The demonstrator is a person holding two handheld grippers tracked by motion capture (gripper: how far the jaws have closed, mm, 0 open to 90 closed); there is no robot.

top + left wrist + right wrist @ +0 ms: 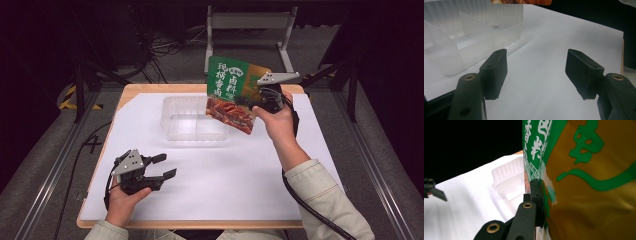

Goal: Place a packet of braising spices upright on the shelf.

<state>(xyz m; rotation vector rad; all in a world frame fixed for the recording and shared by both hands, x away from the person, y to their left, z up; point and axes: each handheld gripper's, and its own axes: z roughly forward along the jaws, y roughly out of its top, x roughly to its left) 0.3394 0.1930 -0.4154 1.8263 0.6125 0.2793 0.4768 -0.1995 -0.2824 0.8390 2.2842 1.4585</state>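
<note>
- High view: right claw [257,97] pinches a green-and-orange snack packet [232,92] above the clear plastic tray [192,120];
- left claw [162,167] rests spread on the white worktop [225,170].

We see clear plastic divided tray [192,120] at table [250,175] rear-centre; green-orange printed snack pouch [232,92] above tray's right edge; left gripper [162,167] near front-left.

A green-and-orange food packet [231,95], upper centre of the high view, carries large white Chinese characters down its green panel, seemingly 现烤香卤 and 卤料, above a picture of braised meat. The right gripper view shows the same packet [584,170] at right, its white and green characters cropped beyond reading.
</note>
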